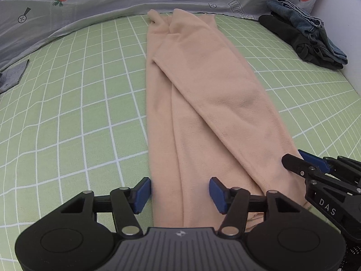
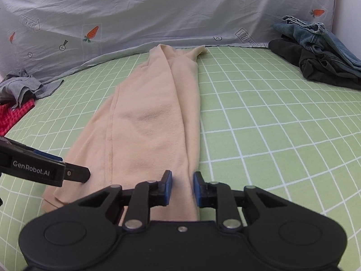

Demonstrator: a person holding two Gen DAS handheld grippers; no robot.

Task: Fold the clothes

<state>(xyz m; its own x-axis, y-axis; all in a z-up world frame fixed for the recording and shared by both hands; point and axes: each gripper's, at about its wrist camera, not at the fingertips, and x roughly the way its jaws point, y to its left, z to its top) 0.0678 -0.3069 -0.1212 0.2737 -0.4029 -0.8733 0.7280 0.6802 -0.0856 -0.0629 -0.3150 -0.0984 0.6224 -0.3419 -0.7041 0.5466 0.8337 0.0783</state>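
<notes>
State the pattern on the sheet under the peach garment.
Light green sheet with a white grid; clearest in the right wrist view.

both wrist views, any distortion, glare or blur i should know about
Left wrist view: strong fisheye bends the green grid sheet lines, corners vignette dark; light is soft and even, no glare, and the peach garment is sharp. Right wrist view: same curvature and dark corners, only a faint shadow under the right gripper, jeans pile slightly soft.

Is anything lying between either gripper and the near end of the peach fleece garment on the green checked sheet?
Nothing visible. The left gripper and right gripper, both open, sit over the near end of the peach fleece garment. The dark clothes pile lies far off.
</notes>
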